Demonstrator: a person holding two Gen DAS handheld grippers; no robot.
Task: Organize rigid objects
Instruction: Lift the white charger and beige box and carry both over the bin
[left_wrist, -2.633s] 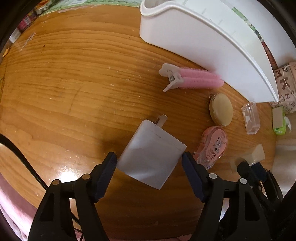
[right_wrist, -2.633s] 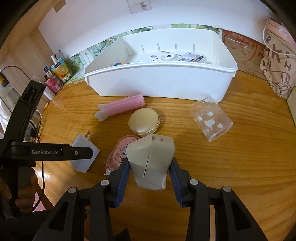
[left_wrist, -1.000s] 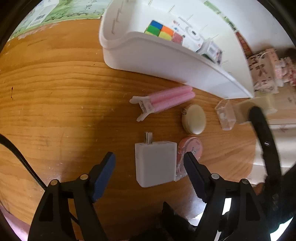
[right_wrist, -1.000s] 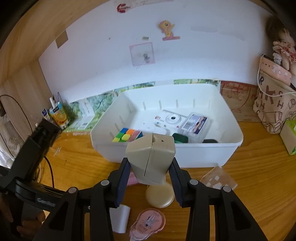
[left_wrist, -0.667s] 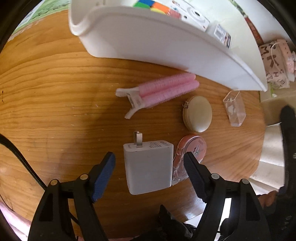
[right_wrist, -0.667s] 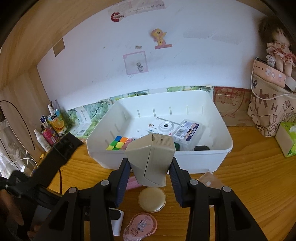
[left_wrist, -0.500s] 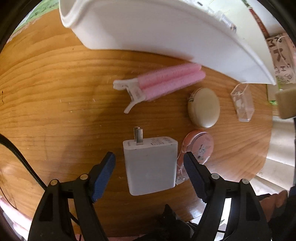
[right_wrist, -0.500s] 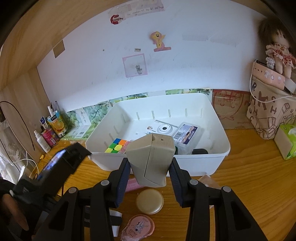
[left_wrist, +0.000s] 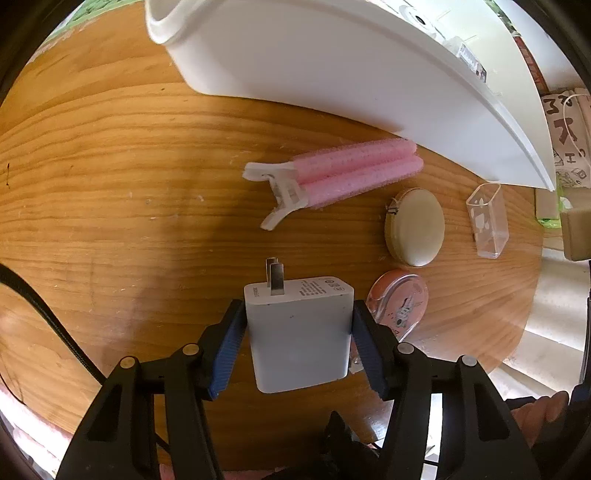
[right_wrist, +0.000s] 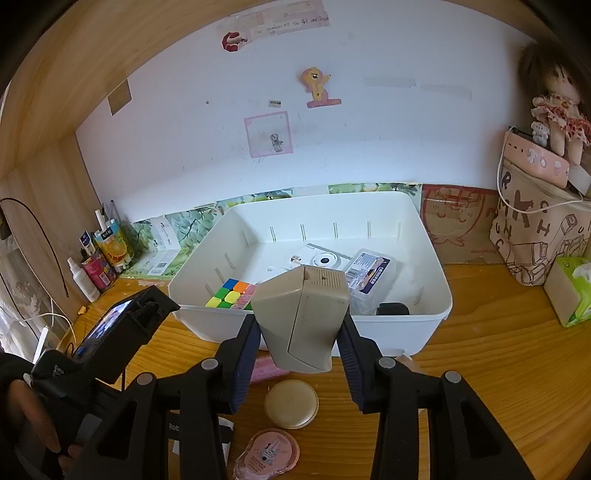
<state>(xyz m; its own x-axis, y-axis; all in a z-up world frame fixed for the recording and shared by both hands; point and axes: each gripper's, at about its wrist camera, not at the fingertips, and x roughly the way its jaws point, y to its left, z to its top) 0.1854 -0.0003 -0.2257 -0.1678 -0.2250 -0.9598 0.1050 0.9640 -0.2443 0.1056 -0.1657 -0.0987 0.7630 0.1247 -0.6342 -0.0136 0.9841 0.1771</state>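
My left gripper (left_wrist: 297, 336) is shut on a white plug-in charger (left_wrist: 297, 328) that rests on the wooden desk, prongs pointing away from me. My right gripper (right_wrist: 300, 332) is shut on a beige boxy device (right_wrist: 303, 317) and holds it in the air just in front of the white bin (right_wrist: 439, 295). The bin holds a colour cube (right_wrist: 231, 293), a white camera (right_wrist: 320, 258) and a clear case (right_wrist: 371, 275). On the desk lie a pink hair roller clip (left_wrist: 340, 175), a round beige compact (left_wrist: 414, 232), a pink correction tape (left_wrist: 400, 304) and a clear small box (left_wrist: 487, 225).
The bin's near wall (left_wrist: 332, 70) runs across the top of the left wrist view. A patterned bag (right_wrist: 539, 236), a green tissue pack (right_wrist: 570, 291) and a doll (right_wrist: 554, 99) stand at the right. Bottles and cartons (right_wrist: 99, 258) line the left wall. A black cable (left_wrist: 48, 321) crosses the desk at left.
My left gripper has closed its jaws onto the charger. My right gripper has carried the beige device up from the desk to the bin's front edge.
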